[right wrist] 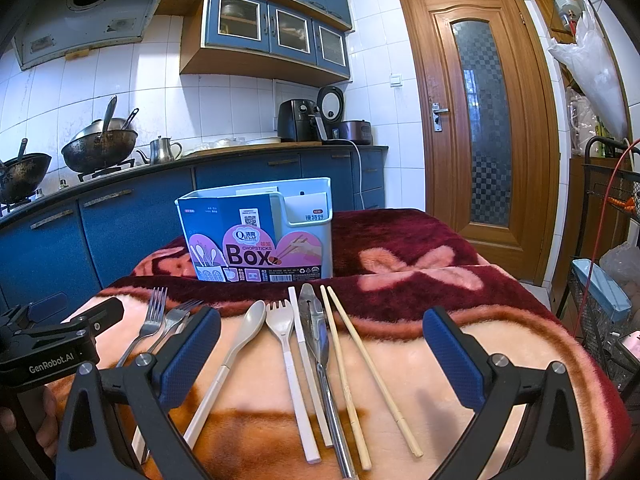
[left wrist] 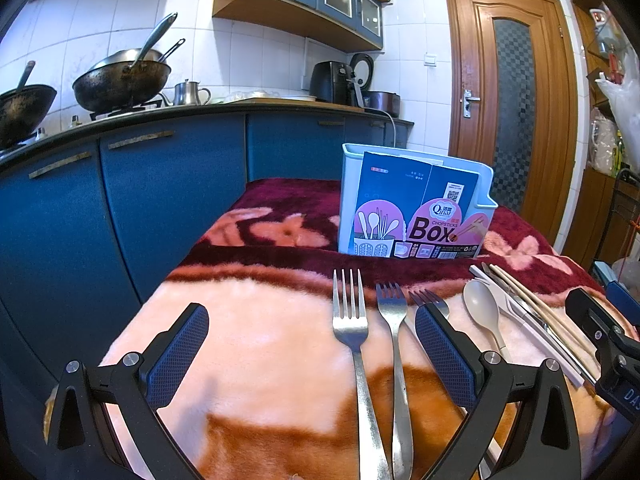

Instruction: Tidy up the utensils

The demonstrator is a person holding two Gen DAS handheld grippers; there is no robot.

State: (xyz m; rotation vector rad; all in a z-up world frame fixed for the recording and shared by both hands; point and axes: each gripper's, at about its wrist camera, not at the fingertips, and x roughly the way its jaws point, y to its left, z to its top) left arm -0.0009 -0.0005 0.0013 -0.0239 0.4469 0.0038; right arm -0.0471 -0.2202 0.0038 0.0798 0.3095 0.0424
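A pale blue utensil holder (left wrist: 412,204) (right wrist: 260,236) with a "Chopsticks Box" card stands upright at the back of the blanket. Three metal forks (left wrist: 350,320) lie side by side in the left wrist view. My left gripper (left wrist: 312,344) is open low over them, and its right finger hides part of the third fork. My right gripper (right wrist: 322,352) is open above a beige spoon (right wrist: 248,320), a beige spork (right wrist: 282,328), a white stick (right wrist: 298,320), a metal knife (right wrist: 316,328) and a pair of wooden chopsticks (right wrist: 348,340). Neither gripper holds anything.
A fluffy pink and maroon blanket (right wrist: 420,264) covers the table. Blue cabinets and a counter with woks (left wrist: 120,80) run along the left and back. A wooden door (right wrist: 476,120) is behind on the right, and a wire rack (right wrist: 600,280) stands by the table's right edge.
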